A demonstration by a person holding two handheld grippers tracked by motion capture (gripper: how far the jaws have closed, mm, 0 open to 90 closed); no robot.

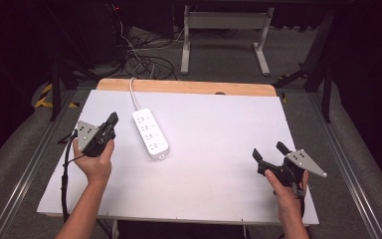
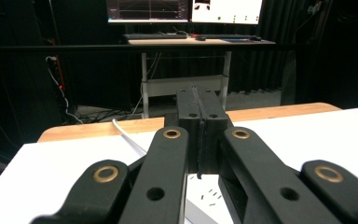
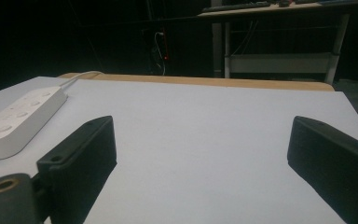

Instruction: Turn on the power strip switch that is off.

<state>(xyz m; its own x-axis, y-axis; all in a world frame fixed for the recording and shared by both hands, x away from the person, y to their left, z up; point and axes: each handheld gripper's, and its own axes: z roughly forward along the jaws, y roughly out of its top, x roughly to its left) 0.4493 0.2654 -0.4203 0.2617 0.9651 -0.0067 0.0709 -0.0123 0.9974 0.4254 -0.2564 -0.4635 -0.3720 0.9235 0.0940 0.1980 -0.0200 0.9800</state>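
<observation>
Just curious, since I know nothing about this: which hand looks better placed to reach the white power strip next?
Probably the left. Its hand-held gripper, jaws shut, sits right beside the power strip, while the right hand-held gripper stands open far across the table.

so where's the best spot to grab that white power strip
Probably across its narrow width near the middle of the power strip, coming straight down from above. It lies flat with long parallel sides, so jaws can close on those. The left gripper sits nearest but shut.

High cam: above near edge, looks fwd/down on whole bench. Claw cams: low, close over bench, facing far edge. All share power strip.
</observation>
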